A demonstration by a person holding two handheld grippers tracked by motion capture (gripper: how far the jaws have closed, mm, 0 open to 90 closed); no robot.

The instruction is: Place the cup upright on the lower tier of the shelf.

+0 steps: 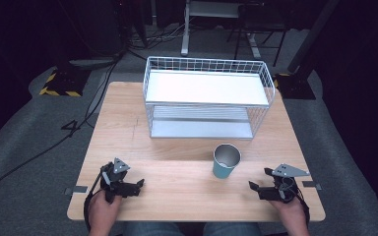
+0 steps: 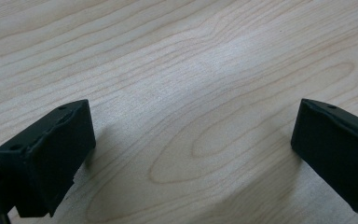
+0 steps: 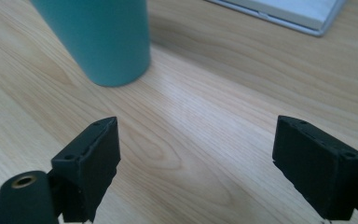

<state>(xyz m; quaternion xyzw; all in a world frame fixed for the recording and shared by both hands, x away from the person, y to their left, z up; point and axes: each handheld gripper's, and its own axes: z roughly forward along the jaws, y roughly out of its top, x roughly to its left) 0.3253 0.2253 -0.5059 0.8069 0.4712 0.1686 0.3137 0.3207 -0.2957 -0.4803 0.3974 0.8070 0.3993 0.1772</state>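
Table [image 1: 128, 128]: light wood-grain top, square to the person's side; carries all items listed below.

Cup [image 1: 225, 161]: teal outside, metallic grey inside, upright, mouth open upward. Stands on the table just in front of the rack, toward the rack's right end, apart from it. In the right gripper view the cup [image 3: 106, 39] stands ahead and to the left of the jaws, its base on the wood, with bare table between it and the jaws.

Rack [image 1: 206, 96]: white wire frame, two tiers, flat white shelf on top and a grey shelf beneath. Sits behind the cup, at the far middle of the table. One corner of the lower shelf [image 3: 289, 13] shows in the right gripper view, beyond the cup.

Right gripper [image 1: 260, 179]: black, grey three-cornered plate on top, held in a hand near the table's front edge, right of the cup and nearer the person. Points toward the cup; not touching it. Jaws spread, nothing between them but bare wood [image 3: 196, 154].

Left gripper [image 1: 139, 183]: black, grey plate on top, held in a hand near the front edge, well left of the cup. Jaws spread wide over bare wood [image 2: 193, 140], nothing between them.

Floor [image 1: 24, 147]: grey carpet around the table, cables trailing across it left of the rack.
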